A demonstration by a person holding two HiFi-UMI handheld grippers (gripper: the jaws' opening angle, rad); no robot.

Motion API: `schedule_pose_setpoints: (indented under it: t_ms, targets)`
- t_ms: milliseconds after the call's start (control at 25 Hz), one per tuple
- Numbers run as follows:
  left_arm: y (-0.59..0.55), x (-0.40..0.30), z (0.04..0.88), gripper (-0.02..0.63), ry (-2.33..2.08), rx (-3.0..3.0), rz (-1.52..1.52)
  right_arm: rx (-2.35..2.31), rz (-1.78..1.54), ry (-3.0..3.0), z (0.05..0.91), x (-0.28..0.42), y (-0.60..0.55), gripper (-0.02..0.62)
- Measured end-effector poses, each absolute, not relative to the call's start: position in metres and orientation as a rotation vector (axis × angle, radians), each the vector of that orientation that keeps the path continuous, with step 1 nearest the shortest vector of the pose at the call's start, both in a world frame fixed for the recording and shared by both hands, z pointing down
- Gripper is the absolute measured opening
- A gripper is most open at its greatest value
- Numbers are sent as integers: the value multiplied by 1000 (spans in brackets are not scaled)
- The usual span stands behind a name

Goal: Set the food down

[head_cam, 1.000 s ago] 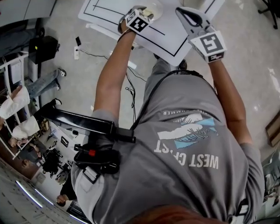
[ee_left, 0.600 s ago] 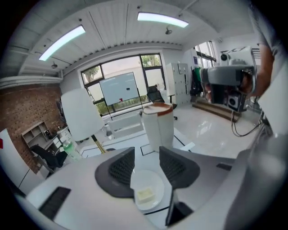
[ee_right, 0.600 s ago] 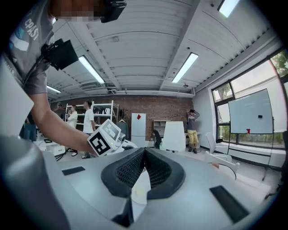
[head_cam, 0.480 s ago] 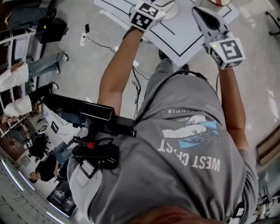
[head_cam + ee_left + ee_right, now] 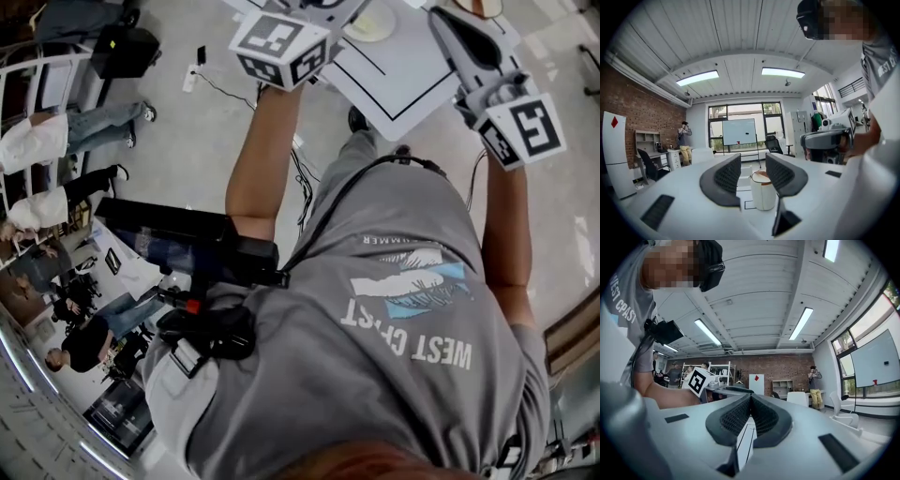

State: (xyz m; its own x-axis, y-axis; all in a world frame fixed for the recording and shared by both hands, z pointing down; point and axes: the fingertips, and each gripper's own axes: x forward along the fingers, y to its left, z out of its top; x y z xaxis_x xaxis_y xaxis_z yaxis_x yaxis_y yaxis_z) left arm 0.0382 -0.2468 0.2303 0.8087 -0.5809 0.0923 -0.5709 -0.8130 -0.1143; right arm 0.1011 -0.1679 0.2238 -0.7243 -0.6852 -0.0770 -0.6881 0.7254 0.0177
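beyond left gripper's [image 5: 752,161] wide ribbed fingers [image 5: 723,180], a white cylindrical cup [image 5: 761,196]; right gripper's [image 5: 750,398] fingers [image 5: 733,420] together

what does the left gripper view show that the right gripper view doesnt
Left gripper view only: a white cup standing on the table just past the left gripper's open fingers. Right gripper view only: the right gripper's fingers shut together, people by a metal rack. Both: brick wall, whiteboard, red-diamond panel.
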Motion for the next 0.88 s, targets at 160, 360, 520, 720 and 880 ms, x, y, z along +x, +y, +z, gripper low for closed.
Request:
schedule_pose_setpoints:
  t_ms: [160,360,520,720,880]
  targets:
    - [-224,9,211,170,999,-2897,-67,-1086,117,2888,212,89,-149,8]
    - [-191,-7,200,170,1022,-2881,-45,-1065,112,2892,196,87,-127,6]
    - [-174,-34,194,170,1063,-2856,-41,-1068,96,2895,188,75,-115,7]
    - [-133,-80,193,170,1063,-2852,9,-1101,117,2907,191,41,-75,8]
    - [-106,-128,165,170,1039,-2874,52,-1158,120,2907,163,0,-51,8]
